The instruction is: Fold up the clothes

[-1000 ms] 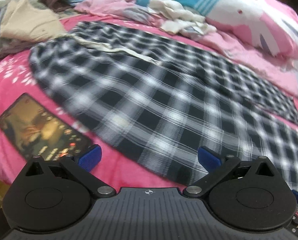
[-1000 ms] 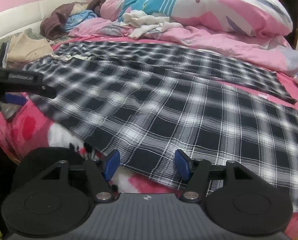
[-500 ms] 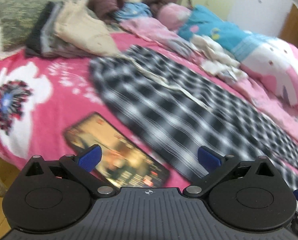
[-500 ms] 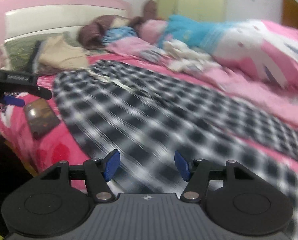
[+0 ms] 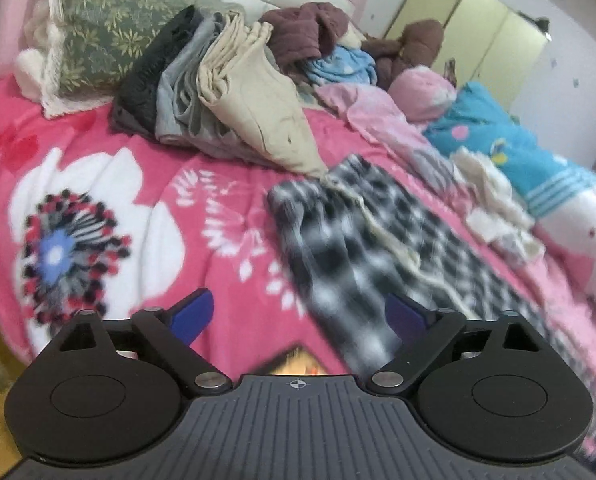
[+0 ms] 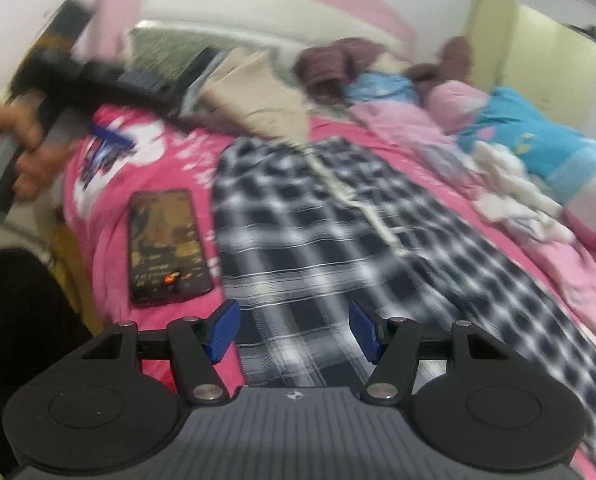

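While closing empty, left gripper (image 5: 300, 316) hovers seemingly above blurred plaid trousers (image 5: 362, 240) waistband

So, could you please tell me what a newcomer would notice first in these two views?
Probably the black-and-white checked garment, spread flat along the bright pink flowered bedspread. Next, a phone with its screen lit lies on the bedspread beside the garment's near edge, towards the bed's side. Behind them, a stack of folded clothes leans against a green patterned pillow at the headboard.
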Demonstrator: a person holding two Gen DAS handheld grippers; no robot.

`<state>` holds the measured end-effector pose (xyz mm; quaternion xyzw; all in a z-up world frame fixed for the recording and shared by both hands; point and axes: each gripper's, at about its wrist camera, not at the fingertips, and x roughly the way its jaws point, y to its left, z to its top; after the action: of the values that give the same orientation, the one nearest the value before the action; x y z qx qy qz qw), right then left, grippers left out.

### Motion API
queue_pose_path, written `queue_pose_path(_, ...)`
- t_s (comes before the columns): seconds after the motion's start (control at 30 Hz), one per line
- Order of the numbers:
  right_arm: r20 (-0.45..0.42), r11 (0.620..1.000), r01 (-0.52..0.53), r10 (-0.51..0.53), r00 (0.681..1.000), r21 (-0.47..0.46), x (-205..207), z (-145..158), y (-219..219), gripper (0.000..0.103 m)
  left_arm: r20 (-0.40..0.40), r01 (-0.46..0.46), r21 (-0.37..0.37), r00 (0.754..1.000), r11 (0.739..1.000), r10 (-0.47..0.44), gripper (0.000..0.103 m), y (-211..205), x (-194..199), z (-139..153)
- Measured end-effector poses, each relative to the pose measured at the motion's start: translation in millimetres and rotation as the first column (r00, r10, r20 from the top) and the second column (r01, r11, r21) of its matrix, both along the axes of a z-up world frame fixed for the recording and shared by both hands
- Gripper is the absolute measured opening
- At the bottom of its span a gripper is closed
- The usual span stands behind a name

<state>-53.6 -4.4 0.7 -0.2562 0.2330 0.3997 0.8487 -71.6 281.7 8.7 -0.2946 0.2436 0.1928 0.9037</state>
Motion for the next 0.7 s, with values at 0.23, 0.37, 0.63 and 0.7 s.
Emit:
queue_pose_path(0.23,0.015,0.980,-0.121,0.125,0.992,-0.158,-2.7,-28.1,25.9,0.062,0.014,0.026,-0.146,1.000,0.989,-0.025,0.072,60.0,45.2,-18.9)
queue_pose_path(0.37,-0.013,0.970,-0.144,0.144,0.989,-0.198,-2.2,-39.8,31.6,0.060,-0.010,0.066,-0.183,0.998,0.981,-0.069,0.070,80.3,67.6,-30.7)
queue_pose_path(0.63,-0.009,0.967,-0.117,0.118,0.993,-0.228,-0.9,-46.2,35.0,0.040,-0.019,0.130,-0.226,0.990,0.966,-0.138,0.067,91.3,90.8,-44.5)
queue_pose_path(0.7,0.009,0.964,-0.102,0.107,0.994,-0.245,-1.3,-46.6,35.2,0.033,-0.017,0.140,-0.229,0.989,0.963,-0.148,0.066,91.4,95.0,-46.0)
